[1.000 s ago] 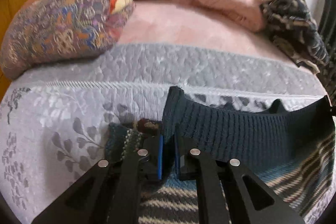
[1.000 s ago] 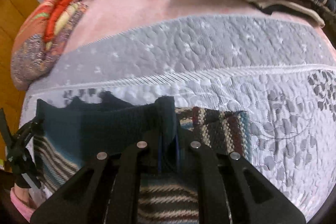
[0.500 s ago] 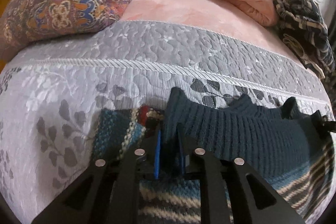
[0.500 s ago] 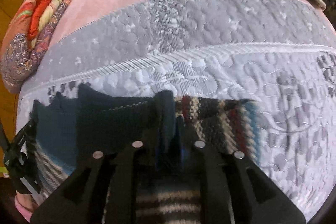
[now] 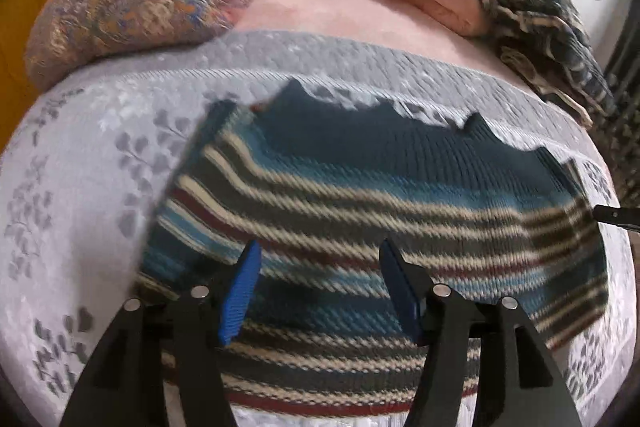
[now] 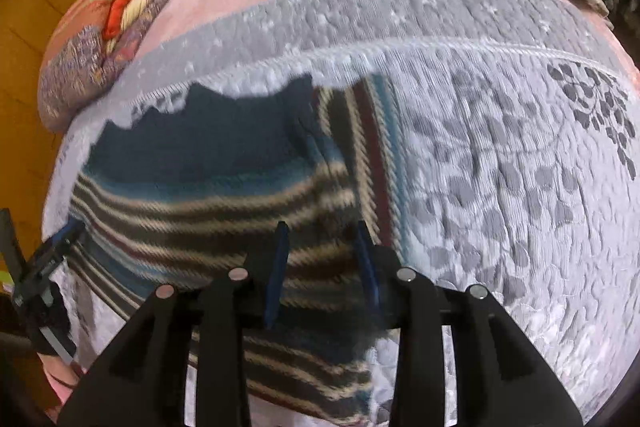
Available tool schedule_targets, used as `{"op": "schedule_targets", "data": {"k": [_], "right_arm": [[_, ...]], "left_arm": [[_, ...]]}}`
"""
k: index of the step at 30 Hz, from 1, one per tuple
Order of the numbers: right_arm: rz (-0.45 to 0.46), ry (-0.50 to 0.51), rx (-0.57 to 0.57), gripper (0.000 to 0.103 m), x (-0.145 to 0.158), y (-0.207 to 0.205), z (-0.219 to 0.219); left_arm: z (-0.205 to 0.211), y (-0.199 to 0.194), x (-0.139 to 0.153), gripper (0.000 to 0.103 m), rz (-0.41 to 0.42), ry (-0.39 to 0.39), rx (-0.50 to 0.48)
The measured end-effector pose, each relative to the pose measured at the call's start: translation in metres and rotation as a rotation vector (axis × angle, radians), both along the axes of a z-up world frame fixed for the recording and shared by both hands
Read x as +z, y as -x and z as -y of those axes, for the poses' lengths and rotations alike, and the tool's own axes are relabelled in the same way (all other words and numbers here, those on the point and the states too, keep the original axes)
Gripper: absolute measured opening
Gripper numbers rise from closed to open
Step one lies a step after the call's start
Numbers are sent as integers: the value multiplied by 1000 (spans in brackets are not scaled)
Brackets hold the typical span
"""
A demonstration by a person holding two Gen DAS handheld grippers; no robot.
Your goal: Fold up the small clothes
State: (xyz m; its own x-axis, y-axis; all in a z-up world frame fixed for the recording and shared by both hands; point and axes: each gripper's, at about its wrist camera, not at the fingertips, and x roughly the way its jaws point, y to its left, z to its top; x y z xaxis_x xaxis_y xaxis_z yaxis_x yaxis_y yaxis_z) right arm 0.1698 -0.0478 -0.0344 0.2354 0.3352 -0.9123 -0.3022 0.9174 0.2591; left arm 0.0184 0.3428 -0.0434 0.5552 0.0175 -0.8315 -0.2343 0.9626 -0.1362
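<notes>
Both cameras sit just behind their own fingers, close above the bed, looking down and forward toward its far end. The left wrist view looks past the left gripper (image 5: pixel 320 287) onto the left part of the striped sweater (image 5: pixel 360 207), with the right gripper (image 5: pixel 616 215) just inside its right edge. The right wrist view looks past the right gripper (image 6: pixel 323 267) onto the sweater's (image 6: pixel 208 187) right end, with the left gripper (image 6: pixel 60 239) at its left edge. Both share the sweater, the grey bedspread (image 5: pixel 80 187) (image 6: pixel 500 187) and the patterned pillow (image 5: pixel 132 3) (image 6: pixel 88 67) far left.

No readable text, labels or numbers
</notes>
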Motion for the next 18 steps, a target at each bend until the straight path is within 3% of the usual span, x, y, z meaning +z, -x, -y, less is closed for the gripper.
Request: {"op": "schedule_targets", "data": {"k": [5,9,15,18], "right_arm": [[-2,-8,6,32,-11,-3,0],[32,23,37,17,-8,1,-8],[56,107,70,12,-8,4,-20],[76,74,53,11,4,7,-16]], "left_arm": [[5,-4,-12,62,-17,-14,-39],[6,-4,-18,62,-23,3,-32],[9,-7,-20,62,-8,5,-30],[9,-7,-18,62,14,26,-39]]}}
